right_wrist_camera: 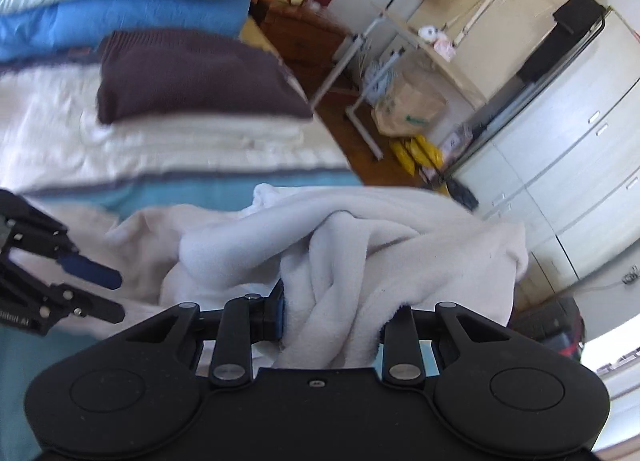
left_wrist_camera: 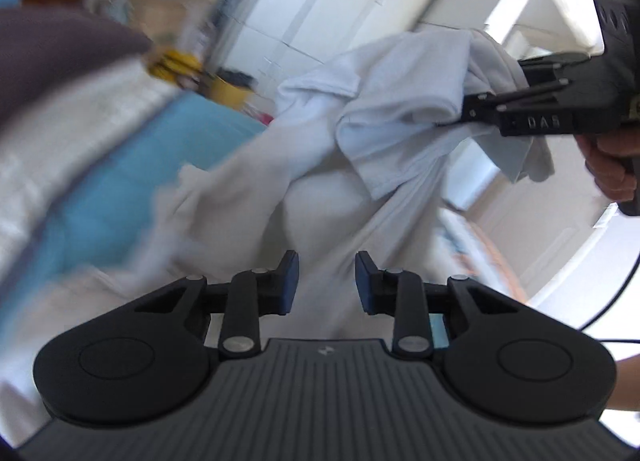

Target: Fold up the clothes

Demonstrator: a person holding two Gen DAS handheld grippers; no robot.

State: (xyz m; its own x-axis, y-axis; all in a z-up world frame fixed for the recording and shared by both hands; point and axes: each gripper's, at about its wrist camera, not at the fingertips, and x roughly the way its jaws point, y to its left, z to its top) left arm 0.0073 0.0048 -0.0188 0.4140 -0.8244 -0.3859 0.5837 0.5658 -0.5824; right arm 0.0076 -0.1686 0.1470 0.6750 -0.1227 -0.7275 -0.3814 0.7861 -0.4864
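The white, soft fleecy cotton garment (left_wrist_camera: 384, 133) (right_wrist_camera: 360, 245) hung crumpled and unfolded, lifted clear above the bed's blue-and-white striped cover (right_wrist_camera: 192, 189), bunched in thick twisted folds with a loose hemmed edge drooping.

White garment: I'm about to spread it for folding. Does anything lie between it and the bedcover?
Nothing visible does. The white garment, bunched in the right gripper, hangs right over the bedcover; the dark folded sweater lies farther back, clear of it.
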